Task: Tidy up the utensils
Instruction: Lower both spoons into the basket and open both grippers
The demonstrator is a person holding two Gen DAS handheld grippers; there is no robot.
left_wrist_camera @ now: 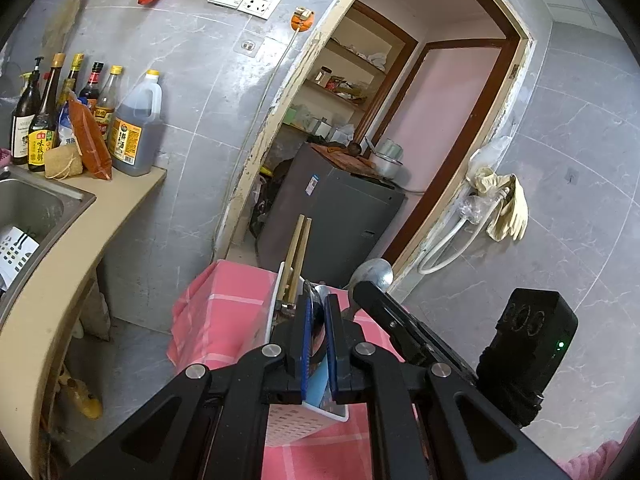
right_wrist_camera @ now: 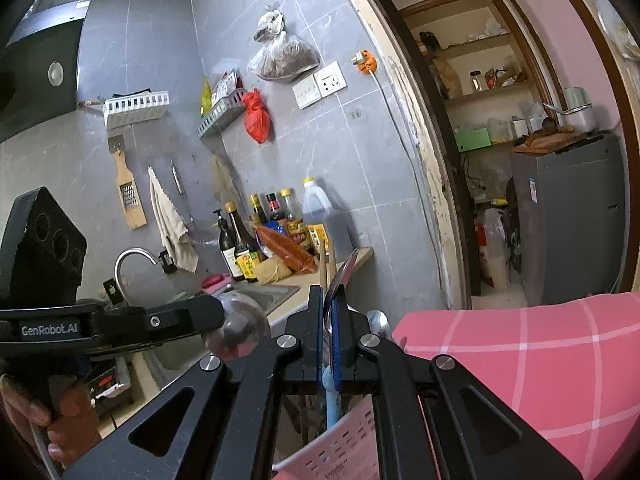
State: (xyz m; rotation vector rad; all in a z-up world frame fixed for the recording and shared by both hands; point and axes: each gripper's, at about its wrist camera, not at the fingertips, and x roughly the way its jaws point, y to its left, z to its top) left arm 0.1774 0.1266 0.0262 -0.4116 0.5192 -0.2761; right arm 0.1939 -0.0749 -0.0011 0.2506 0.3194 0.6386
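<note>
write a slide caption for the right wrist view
Right gripper shut on a spoon over the white basket.

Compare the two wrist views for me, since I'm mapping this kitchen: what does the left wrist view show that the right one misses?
Only left wrist: pale rubber gloves hanging beside a white hose. Only right wrist: the faucet, a wooden grater, a white wall basket. Both: the sauce bottles, grey appliance, pink checked cloth.

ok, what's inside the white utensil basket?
Inside the white basket: wooden chopsticks and spoons, one with a light blue handle. Its lower contents are hidden by the tongs and basket wall.
</note>
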